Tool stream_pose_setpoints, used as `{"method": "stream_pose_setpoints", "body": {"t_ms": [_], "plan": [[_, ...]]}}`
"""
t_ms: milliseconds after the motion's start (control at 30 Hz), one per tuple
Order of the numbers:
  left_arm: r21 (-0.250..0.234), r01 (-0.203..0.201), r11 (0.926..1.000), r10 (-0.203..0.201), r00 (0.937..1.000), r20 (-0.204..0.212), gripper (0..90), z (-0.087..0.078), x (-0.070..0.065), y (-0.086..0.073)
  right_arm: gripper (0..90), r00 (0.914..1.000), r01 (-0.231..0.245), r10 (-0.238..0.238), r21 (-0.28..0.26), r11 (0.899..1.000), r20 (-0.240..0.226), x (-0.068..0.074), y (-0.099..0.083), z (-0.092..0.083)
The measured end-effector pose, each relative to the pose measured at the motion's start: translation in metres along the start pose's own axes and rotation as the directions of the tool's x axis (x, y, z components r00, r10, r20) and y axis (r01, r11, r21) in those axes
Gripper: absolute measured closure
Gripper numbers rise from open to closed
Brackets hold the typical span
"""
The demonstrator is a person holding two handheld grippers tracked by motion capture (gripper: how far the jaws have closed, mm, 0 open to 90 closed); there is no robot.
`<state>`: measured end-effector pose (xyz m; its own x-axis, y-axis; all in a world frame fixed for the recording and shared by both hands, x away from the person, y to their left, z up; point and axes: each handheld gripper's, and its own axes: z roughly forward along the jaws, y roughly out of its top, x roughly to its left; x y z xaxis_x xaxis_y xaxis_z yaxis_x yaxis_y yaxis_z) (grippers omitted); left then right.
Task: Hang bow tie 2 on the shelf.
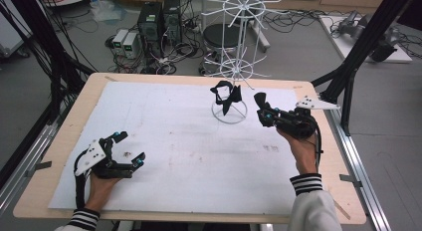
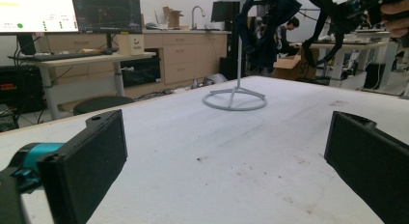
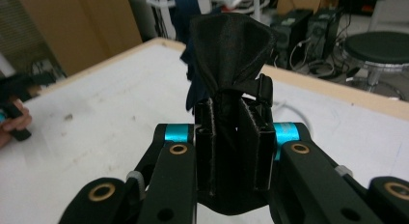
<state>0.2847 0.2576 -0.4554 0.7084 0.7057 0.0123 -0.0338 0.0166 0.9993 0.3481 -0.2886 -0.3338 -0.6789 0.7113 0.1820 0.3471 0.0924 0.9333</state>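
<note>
High view: right gripper just right of white wire rack, jaws clamped on black fabric piece. Another black cloth hangs on rack. Left gripper well left of rack, jaws apart, empty.

Left gripper view: rack base ring ahead; table bare between.

Right gripper view: fabric bunches above pads: light, soft, limp. Grip at gathered fold. Rack arms likely to snag.

High view is looking down from above; both gripper views are riding low, sharing the surface and white rack.
</note>
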Motion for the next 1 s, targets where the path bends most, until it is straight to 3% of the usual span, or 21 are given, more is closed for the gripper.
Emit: {"method": "stream_pose_setpoints", "body": {"t_ms": [367, 667, 1000], "plan": [[-0.004, 0.001, 1.0000, -0.001, 1.0000, -0.002, 1.7, 0.000, 0.000, 0.000, 77.8, 0.9996, -0.013, 0.015, -0.084, 0.996, 0.022, 0.000, 0.009, -0.008], [-0.004, 0.003, 1.0000, -0.003, 1.0000, 0.000, 1.8, 0.000, 0.000, 0.000, 77.8, 0.9991, 0.000, 0.005, -0.109, 0.994, 0.043, 0.001, 0.029, -0.009], [-0.005, 0.001, 1.0000, -0.001, 1.0000, -0.001, 1.7, 0.000, 0.000, 0.000, 77.8, 0.9991, 0.019, -0.015, -0.119, 0.993, 0.040, 0.007, 0.037, -0.004]]}}
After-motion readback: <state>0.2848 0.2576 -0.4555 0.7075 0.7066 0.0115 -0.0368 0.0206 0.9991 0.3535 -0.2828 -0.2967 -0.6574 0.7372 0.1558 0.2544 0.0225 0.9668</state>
